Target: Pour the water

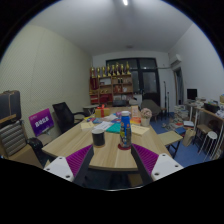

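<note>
Your tongs (112, 168) hang above the near edge of the surface (70, 142), released, with a wide gap between the two fingers and nothing pressed between them; each finger carries one magenta pad (88, 161), so you have two pads in view, one at either side of the gap.

Take the bottle (125, 132) as your landmark; it stands upright on the surface, just ahead of the tongs and slightly toward the right finger, dark-bodied with a pale cap, clear of both fingers; just left of the bottle stands one dark cup (98, 135) with a light top, upright, close beside the bottle but not touching it that you can see; whether either holds water, you cannot tell.

Beyond the bottle lies a scatter of small coloured things on the surface, too small to count or name; far beyond the bottle, against the back wall, stands one shelf unit (113, 82) filled with objects; left of the bottle and well apart sits one black chair (66, 116), and further left one purple sign (41, 122).
</note>
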A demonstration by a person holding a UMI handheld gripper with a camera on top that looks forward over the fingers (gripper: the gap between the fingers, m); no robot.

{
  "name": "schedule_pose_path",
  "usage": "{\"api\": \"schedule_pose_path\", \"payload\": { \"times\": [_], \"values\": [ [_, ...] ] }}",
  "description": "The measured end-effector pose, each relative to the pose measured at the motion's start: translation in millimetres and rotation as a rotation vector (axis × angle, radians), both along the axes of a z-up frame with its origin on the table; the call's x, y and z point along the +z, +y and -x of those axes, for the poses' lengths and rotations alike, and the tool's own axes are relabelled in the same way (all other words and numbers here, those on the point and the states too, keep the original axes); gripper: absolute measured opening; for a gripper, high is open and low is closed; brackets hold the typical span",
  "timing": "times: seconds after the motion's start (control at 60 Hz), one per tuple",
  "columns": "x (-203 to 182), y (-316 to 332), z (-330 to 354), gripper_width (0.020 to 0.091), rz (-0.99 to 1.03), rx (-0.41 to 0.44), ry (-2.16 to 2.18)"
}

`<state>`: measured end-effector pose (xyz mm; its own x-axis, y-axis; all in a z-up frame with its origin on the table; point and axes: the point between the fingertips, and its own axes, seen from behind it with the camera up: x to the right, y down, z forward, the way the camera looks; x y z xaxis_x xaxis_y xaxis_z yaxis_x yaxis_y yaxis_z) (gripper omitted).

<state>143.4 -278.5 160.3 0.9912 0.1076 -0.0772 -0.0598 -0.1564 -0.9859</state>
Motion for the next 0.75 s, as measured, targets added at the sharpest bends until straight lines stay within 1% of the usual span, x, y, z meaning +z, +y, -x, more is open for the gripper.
{"api": "schedule_pose_path", "payload": {
  "times": [0.25,0.367,0.55,0.75],
  "values": [
    [20,-74,20,0.0834,-0.043,0.040,-0.014],
    [26,-95,28,0.0834,-0.056,0.056,-0.009],
    [29,-115,32,0.0838,-0.056,0.057,0.009],
    [28,-120,24,0.0834,-0.065,0.013,-0.006]
  ]
}}
